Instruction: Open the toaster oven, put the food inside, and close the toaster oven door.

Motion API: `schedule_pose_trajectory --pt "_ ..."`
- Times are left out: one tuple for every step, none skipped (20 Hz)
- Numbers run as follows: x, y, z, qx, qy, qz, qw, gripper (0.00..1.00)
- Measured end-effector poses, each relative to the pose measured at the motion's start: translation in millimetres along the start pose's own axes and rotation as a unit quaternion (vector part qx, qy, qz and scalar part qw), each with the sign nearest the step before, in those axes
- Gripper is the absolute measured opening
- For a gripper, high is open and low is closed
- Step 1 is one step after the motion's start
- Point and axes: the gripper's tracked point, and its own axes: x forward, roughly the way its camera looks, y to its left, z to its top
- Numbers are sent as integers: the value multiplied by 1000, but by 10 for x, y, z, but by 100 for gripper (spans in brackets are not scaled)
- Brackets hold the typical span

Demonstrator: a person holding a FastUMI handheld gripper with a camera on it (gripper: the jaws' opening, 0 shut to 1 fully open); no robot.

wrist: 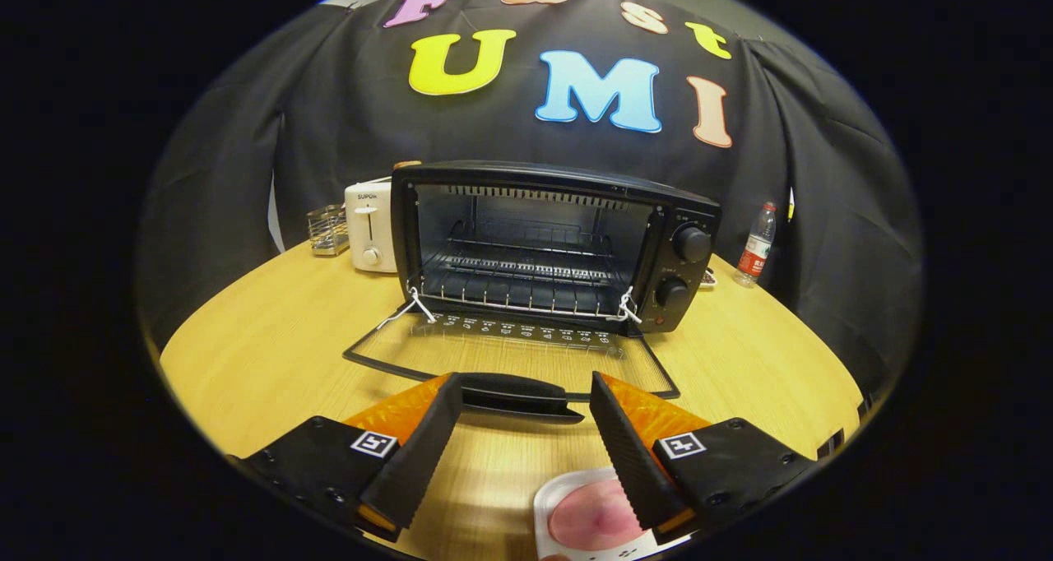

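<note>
oven (543,240) door (510,355) down, gripper (522,396) spread, food (588,516) half-hidden

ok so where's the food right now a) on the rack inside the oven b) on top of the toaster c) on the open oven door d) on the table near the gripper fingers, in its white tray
d: the pink food sits in its white tray on the table, close by the fingers of the open gripper, while the toaster oven has its door folded down and its rack bare.
</note>
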Motion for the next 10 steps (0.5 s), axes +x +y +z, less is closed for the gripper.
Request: schedule_pose_trajectory --pt "-57 -9 4 3 0 3 1000 100" --pt "-108 -3 -5 7 1 7 1000 99" --pt "-180 -17 -1 11 2 11 1000 99" --pt "-252 -29 3 16 4 17 1000 99" --pt "-329 -45 14 23 6 25 999 99" --pt "-398 -52 13 29 14 34 999 99" --pt "-472 -75 19 38 23 45 998 99" --pt "-540 -108 40 48 30 56 997 99" --pt "-605 -141 68 56 35 69 995 99" --pt "-649 -176 83 60 40 79 994 99"
